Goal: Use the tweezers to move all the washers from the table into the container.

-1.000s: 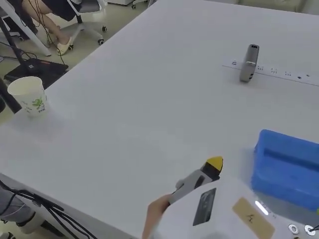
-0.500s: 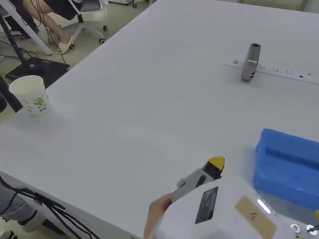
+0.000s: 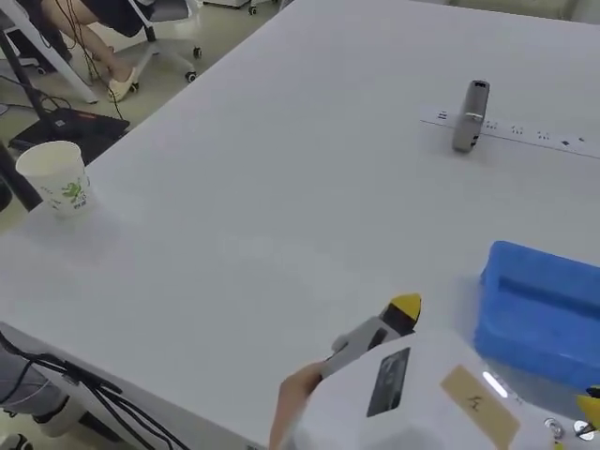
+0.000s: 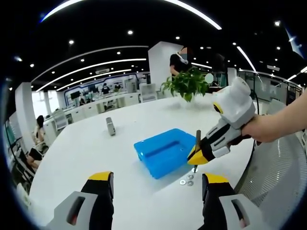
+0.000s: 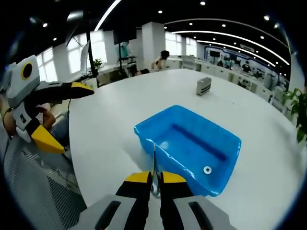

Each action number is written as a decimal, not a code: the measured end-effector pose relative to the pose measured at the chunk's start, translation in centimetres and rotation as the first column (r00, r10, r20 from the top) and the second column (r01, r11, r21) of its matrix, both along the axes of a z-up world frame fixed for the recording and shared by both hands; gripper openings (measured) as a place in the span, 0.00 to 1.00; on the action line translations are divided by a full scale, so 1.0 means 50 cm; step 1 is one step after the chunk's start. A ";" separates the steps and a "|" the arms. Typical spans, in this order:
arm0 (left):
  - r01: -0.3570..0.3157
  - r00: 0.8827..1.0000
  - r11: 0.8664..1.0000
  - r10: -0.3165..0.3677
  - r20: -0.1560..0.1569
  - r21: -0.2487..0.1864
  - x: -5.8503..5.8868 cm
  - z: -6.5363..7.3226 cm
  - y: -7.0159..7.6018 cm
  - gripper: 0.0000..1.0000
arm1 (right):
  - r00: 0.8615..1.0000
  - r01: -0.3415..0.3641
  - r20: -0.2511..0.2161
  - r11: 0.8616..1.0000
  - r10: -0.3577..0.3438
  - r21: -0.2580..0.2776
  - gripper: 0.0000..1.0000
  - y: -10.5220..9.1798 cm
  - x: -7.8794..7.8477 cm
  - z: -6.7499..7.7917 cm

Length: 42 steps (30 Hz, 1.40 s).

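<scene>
The right gripper [image 5: 154, 178] has its jaws pinched shut on the tweezers [image 5: 154, 155], over the washers [image 4: 184, 182] on the bench [image 4: 86, 148] beside the blue container [image 4: 160, 168]. The left gripper [image 4: 158, 178] has jaws gaping, empty. Lying flat, a washer could skid from the thin tips.

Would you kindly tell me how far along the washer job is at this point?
Done: one washer lies in the blue container. In hand: the right hand-held gripper is shut on the tweezers, whose tip points down by the loose washers; no grip on one is visible. Left: those few washers on the table. The left hand-held gripper is open.
</scene>
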<state>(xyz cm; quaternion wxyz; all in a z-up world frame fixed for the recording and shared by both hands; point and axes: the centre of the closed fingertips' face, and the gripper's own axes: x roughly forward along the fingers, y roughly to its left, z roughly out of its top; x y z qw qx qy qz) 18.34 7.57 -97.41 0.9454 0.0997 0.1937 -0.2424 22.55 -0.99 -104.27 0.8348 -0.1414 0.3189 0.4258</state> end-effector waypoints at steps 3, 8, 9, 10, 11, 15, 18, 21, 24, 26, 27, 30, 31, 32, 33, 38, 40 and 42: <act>0.000 1.000 1.000 0.000 -0.001 0.002 0.000 -0.001 0.000 0.76 | 1.000 0.004 -0.001 1.000 -0.004 -0.002 0.03 -0.005 0.003 -0.002; 0.001 1.000 1.000 -0.001 -0.001 0.004 0.000 -0.001 0.000 0.75 | 1.000 -0.005 0.006 1.000 0.005 -0.013 0.03 -0.004 0.003 -0.002; 0.001 1.000 1.000 -0.001 0.000 0.003 0.000 -0.001 0.000 0.75 | 1.000 0.003 0.001 1.000 -0.003 -0.008 0.03 -0.006 0.003 -0.002; 0.000 1.000 1.000 0.000 -0.001 0.003 0.000 -0.002 0.000 0.75 | 1.000 0.010 -0.004 1.000 -0.010 0.007 0.03 -0.006 0.002 0.002; -0.001 1.000 1.000 0.001 -0.001 0.003 0.001 -0.002 0.000 0.75 | 1.000 0.016 -0.007 1.000 -0.016 0.024 0.03 -0.006 0.002 0.006; 0.001 1.000 1.000 -0.001 0.000 0.003 0.001 -0.002 -0.001 0.75 | 0.999 0.038 -0.001 0.998 -0.038 0.048 0.03 -0.014 0.012 0.027; 0.003 1.000 1.000 -0.003 0.000 0.002 0.001 -0.002 -0.002 0.75 | 0.999 0.050 0.006 0.997 -0.050 0.065 0.03 -0.018 0.020 0.043; 0.002 1.000 1.000 -0.002 -0.001 0.002 0.000 -0.002 -0.001 0.75 | 0.998 0.064 0.008 0.993 -0.065 0.097 0.03 -0.019 0.026 0.064; 0.004 1.000 1.000 -0.004 -0.002 0.002 0.001 -0.003 -0.002 0.75 | 0.997 0.073 0.008 0.990 -0.074 0.118 0.03 -0.019 0.030 0.079; 0.005 1.000 1.000 -0.005 -0.002 0.001 0.001 -0.003 -0.003 0.75 | 0.997 0.073 0.010 0.990 -0.074 0.125 0.03 -0.018 0.031 0.088; 0.004 1.000 1.000 -0.004 -0.002 0.001 0.001 -0.003 -0.003 0.75 | 0.997 0.072 0.012 0.989 -0.074 0.126 0.03 -0.018 0.031 0.091; 0.004 1.000 1.000 -0.004 -0.004 0.002 0.001 -0.004 -0.003 0.75 | 0.997 0.078 0.013 0.988 -0.081 0.131 0.03 -0.019 0.034 0.099; 0.004 1.000 1.000 -0.004 -0.003 0.003 0.001 -0.004 -0.002 0.75 | 0.996 0.081 0.012 0.988 -0.083 0.132 0.03 -0.020 0.034 0.100; 0.002 1.000 1.000 -0.002 -0.003 0.003 0.001 -0.003 -0.001 0.75 | 0.996 0.084 0.012 0.988 -0.086 0.133 0.03 -0.020 0.034 0.103; 0.001 1.000 1.000 -0.001 -0.004 0.002 0.001 -0.003 -0.001 0.75 | 0.996 0.085 0.013 0.987 -0.087 0.134 0.03 -0.021 0.035 0.105; 0.001 1.000 1.000 -0.001 -0.004 0.003 0.001 -0.003 0.000 0.75 | 0.995 0.101 0.005 0.982 -0.103 0.163 0.03 -0.017 0.043 0.122; 0.000 1.000 1.000 0.000 -0.003 0.003 0.001 -0.002 0.000 0.75 | 0.994 0.105 0.000 0.978 -0.107 0.177 0.03 -0.015 0.048 0.127; 0.001 1.000 1.000 -0.001 -0.003 0.002 0.000 -0.002 0.000 0.75 | 0.994 0.109 0.003 0.978 -0.111 0.180 0.03 -0.013 0.053 0.130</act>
